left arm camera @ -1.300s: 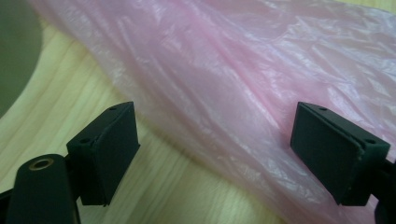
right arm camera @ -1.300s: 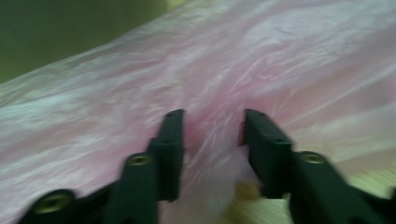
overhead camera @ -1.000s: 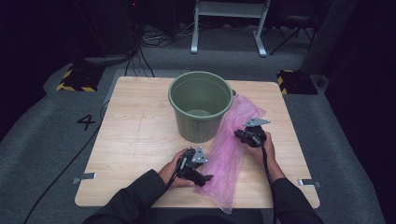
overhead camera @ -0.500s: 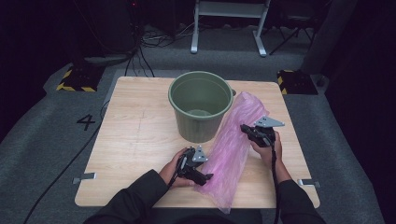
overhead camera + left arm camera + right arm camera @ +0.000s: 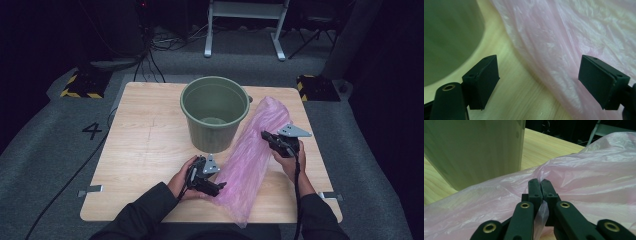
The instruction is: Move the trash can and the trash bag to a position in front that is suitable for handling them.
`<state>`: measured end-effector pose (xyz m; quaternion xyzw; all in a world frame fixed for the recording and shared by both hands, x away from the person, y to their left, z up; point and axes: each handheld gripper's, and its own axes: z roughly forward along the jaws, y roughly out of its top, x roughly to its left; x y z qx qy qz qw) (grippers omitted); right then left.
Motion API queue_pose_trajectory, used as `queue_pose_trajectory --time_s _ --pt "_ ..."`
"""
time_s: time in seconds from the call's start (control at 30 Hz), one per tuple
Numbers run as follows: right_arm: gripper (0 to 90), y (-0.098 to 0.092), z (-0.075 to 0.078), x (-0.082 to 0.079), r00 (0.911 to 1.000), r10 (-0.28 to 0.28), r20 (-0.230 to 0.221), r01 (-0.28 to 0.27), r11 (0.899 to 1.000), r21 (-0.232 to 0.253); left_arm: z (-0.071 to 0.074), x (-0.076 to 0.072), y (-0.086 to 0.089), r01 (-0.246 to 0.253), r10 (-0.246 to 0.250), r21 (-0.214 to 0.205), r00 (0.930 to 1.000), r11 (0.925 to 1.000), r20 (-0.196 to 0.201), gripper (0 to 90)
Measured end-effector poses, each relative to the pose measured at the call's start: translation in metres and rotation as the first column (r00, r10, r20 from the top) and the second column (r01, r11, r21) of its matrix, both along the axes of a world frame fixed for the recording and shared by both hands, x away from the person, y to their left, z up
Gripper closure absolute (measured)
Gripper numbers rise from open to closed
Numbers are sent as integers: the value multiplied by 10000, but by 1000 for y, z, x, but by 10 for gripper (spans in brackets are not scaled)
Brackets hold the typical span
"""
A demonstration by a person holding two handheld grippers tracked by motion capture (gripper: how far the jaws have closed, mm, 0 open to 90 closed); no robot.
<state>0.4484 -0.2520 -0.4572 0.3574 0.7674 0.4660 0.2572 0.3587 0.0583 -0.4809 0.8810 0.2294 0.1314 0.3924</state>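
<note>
My right claw (image 5: pixel 541 185) is pinched shut on a fold of the limp, slippery pink plastic bag (image 5: pixel 252 155) lying at four o'clock of the green bucket (image 5: pixel 214 114) on the counter (image 5: pixel 140 150), while my left claw (image 5: pixel 539 82) gapes wide, probably best placed at the bag's near edge.

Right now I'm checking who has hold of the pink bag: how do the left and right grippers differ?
The right gripper is shut on the pink bag, film pinched between its pads; the left gripper stands open, pressing nothing. The right gripper is at the bag's middle beside the green bucket; the left sits low by the bag's near end. Both have black jaws.
</note>
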Motion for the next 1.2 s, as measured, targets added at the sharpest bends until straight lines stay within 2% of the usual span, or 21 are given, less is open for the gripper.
queue_pose_trajectory --time_s 0.1,0.17,0.23,0.3,0.37,0.47,0.6,0.63,0.67,0.77,0.8,0.93,1.0,1.03,1.1,1.2 --pt "887 -1 0 0 10000 21 -20 -21 10000 74 7 -3 6 -25 26 -74 9999 10000 153 169" --pt "886 -1 0 0 10000 17 -24 -17 10000 47 12 -6 18 -191 195 -188 9996 9996 227 169" --pt "886 -1 -1 0 10000 37 -11 -37 10000 50 14 -8 29 -388 391 -149 9990 9991 195 168" --pt "886 -1 -1 0 10000 40 -30 -39 10000 90 14 -9 42 -709 707 86 9972 9974 232 168" --pt "886 -1 -2 0 10000 57 -51 -57 10000 52 13 -10 57 -1218 1208 363 9922 9919 308 162" --pt "886 -2 -2 -1 9999 89 -47 -89 9999 56 9 -8 84 -1879 1882 203 9821 9820 -99 166" --pt "886 -3 -2 -2 9999 119 -39 -118 9998 130 -1 -5 115 -2531 2541 281 9662 9670 -431 168" --pt "886 -3 -2 -2 9999 123 -34 -122 9998 143 -1 -5 115 -2531 2541 281 9662 9670 -431 173" --pt "886 -3 -1 -2 9999 108 -18 -108 9999 123 -6 -5 125 -2795 2809 310 9577 9596 -623 176" --pt "887 -3 0 -1 9999 124 34 -125 9997 203 -11 -5 134 -2892 2911 346 9531 9567 -831 178" --pt "887 -2 0 -1 9999 104 41 -105 9997 226 -12 -5 135 -2875 2903 475 9544 9566 -694 176" --pt "886 -1 0 -1 9999 97 47 -98 9997 209 -19 -2 141 -2867 2910 657 9541 9558 -705 169" --pt "887 -2 1 -2 9999 87 78 -89 9997 246 -21 1 146 -2889 2913 391 9520 9566 -938 155" --pt "887 -2 2 -2 9999 69 94 -72 9996 266 -21 1 146 -2889 2913 391 9520 9566 -938 156" --pt "887 -3 4 -3 9999 37 120 -42 9994 353 -22 4 150 -3122 3133 264 9460 9497 -836 155" --pt "888 -3 7 -5 9997 51 257 -61 9991 412 -23 4 150 -3153 3162 236 9453 9487 -803 142"
